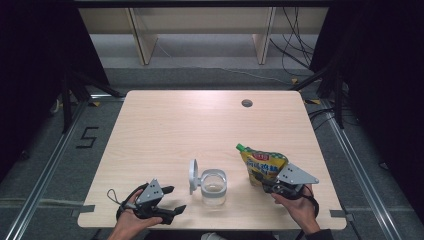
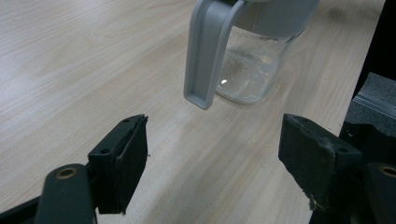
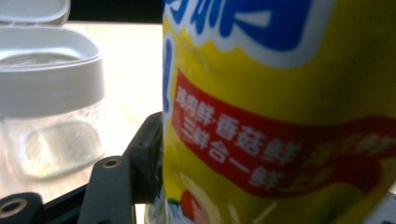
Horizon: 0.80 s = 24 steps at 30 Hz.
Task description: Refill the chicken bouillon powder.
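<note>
The right tongs (image 1: 272,186) are clamped on a yellow pouch (image 1: 261,166), held just right of the clear jar (image 1: 214,187) on the worktop (image 1: 165,130). The left tongs (image 1: 171,201), spread wide with nothing between them, are seen left of that jar; red-banner print on the pouch (image 3: 280,112) is legible in the right gripper view alone, its green spout (image 1: 240,147) in the high view alone.

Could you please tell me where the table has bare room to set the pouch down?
The whole far half of the table, up to the round hole, is bare. The near edge is crowded: left gripper, open jar, yellow pouch in the right gripper.
</note>
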Each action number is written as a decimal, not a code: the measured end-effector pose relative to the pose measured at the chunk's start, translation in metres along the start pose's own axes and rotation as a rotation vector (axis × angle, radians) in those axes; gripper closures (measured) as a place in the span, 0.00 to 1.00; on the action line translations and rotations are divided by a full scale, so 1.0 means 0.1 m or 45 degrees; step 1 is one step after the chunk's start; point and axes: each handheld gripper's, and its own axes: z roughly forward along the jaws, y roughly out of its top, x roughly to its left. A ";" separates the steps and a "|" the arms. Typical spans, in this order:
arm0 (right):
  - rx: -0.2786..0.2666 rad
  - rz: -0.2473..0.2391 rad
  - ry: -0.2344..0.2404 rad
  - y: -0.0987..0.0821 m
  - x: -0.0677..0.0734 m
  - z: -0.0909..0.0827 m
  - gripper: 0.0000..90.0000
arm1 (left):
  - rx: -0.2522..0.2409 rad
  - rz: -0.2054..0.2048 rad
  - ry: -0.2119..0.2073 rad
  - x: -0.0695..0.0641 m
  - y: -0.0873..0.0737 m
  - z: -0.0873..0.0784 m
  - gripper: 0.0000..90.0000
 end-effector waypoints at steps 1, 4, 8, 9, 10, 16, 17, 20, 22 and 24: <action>0.017 -0.042 -0.017 0.02 0.02 -0.02 0.48 | 0.025 0.015 0.010 0.01 0.00 -0.02 0.26; 0.063 -0.182 -0.034 0.09 0.07 -0.05 0.48 | 0.018 0.013 0.010 0.01 0.00 -0.02 0.26; 0.128 -0.317 -0.048 0.17 0.18 -0.08 0.48 | 0.030 0.010 0.004 0.02 0.00 -0.02 0.26; 0.139 -0.343 -0.043 0.19 0.21 -0.09 0.48 | 0.023 0.008 0.008 0.02 0.00 -0.01 0.26; 0.145 -0.354 -0.051 0.21 0.24 -0.10 0.48 | 0.017 0.002 0.009 0.01 0.00 -0.01 0.26; 0.225 -0.639 -0.073 0.32 0.43 -0.07 0.48 | 0.017 0.002 0.011 0.01 -0.01 -0.01 0.26; 0.242 -0.663 -0.080 0.33 0.47 -0.07 0.48 | 0.017 0.002 0.011 0.01 -0.01 -0.01 0.26; 0.266 -0.728 -0.108 0.34 0.54 -0.05 0.48 | 0.040 0.026 0.024 0.03 0.00 -0.02 0.26; 0.295 -0.861 -0.152 0.35 0.55 -0.02 0.48 | 0.020 0.005 0.012 0.01 -0.01 -0.01 0.26; 0.317 -0.909 -0.161 0.35 0.58 -0.01 0.48 | 0.019 0.006 0.012 0.01 -0.01 -0.01 0.26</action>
